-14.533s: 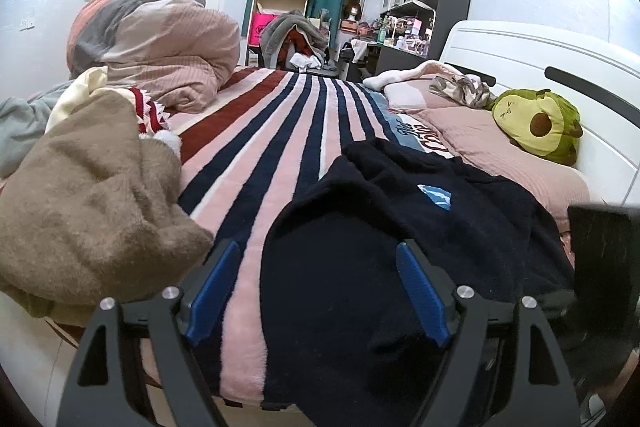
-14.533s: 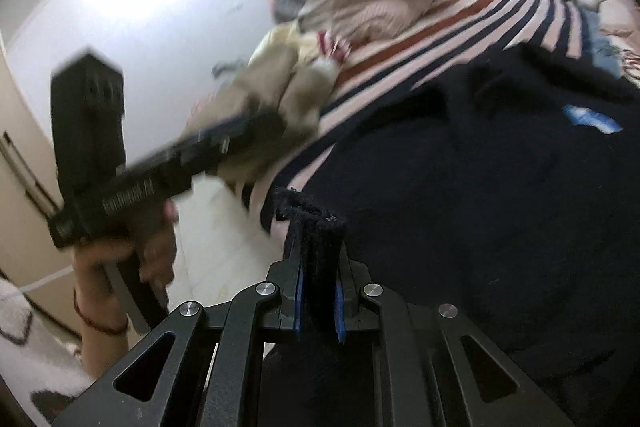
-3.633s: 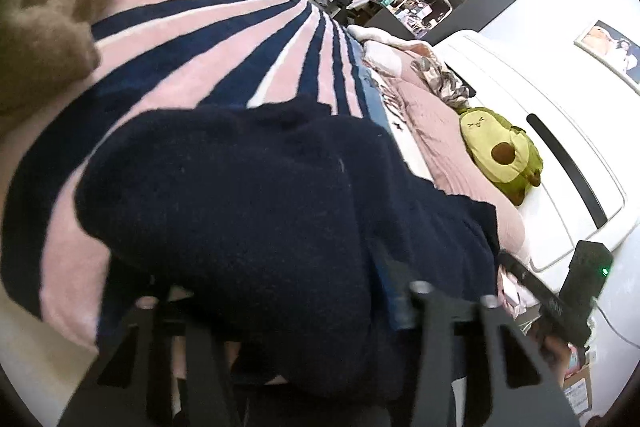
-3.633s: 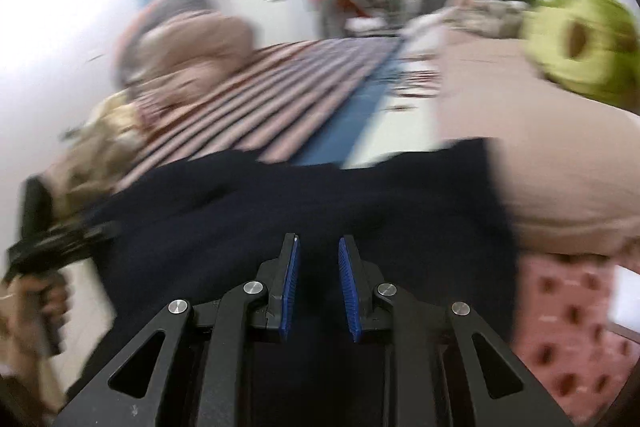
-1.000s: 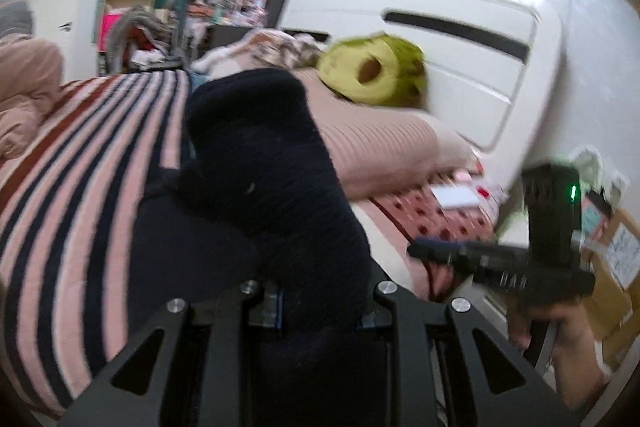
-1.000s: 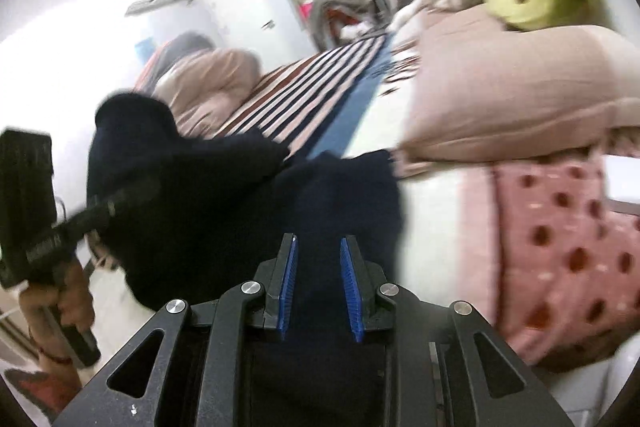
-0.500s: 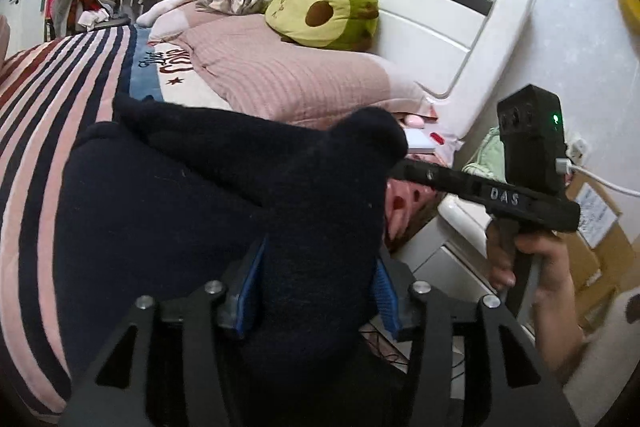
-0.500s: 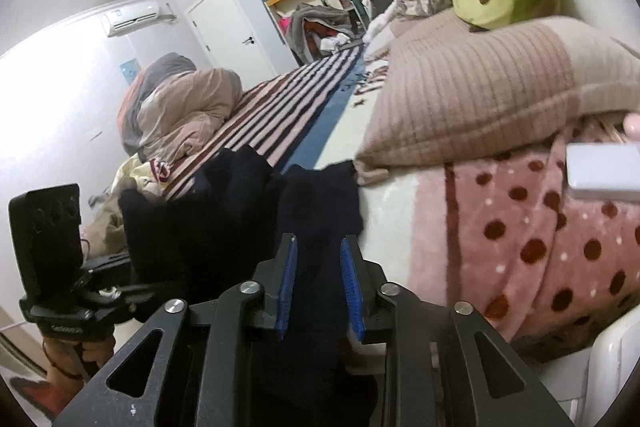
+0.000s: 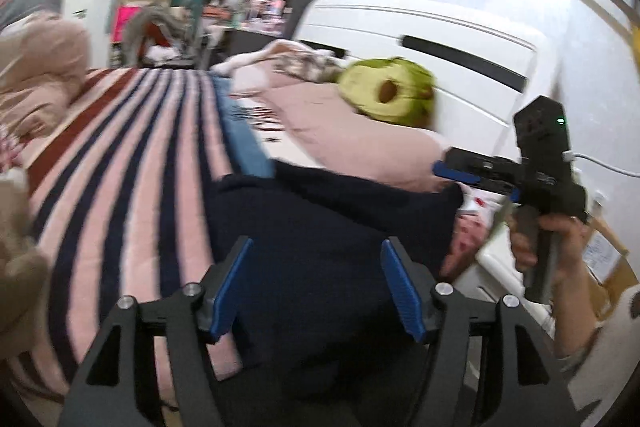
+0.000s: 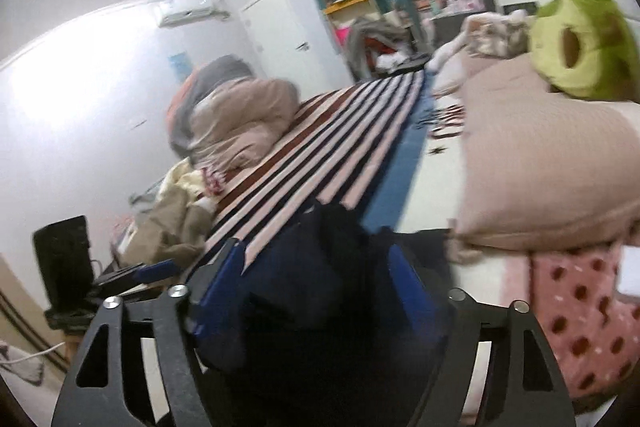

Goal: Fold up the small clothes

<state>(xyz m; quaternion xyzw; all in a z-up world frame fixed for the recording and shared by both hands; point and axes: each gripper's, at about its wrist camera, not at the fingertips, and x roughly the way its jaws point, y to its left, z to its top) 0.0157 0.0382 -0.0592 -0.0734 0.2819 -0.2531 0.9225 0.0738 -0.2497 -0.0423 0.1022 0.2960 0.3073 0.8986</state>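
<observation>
Navy garment (image 9: 320, 227) lies doubled on the striped bed (image 9: 132, 163), so left tongs (image 9: 316, 287) and right tongs (image 10: 316, 291) both hover spread wide, gripping nothing.

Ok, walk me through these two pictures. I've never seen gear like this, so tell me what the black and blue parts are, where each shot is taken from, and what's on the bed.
There is no robot here: a person carries a hand-held gripper in each hand, each with a fisheye camera looking out along its two blue-padded fingers.

One picture comes from the left hand-held gripper, the other from the right hand-held gripper. Both stand open and hold nothing. In the left view, the right one also shows from the side, in the person's hand.

On the pink and navy striped blanket lies a dark navy fleece garment, the piece being folded. Nearby are a ribbed pink pillow and a green avocado plush toy; a rumpled pink duvet sits farther along the bed.
</observation>
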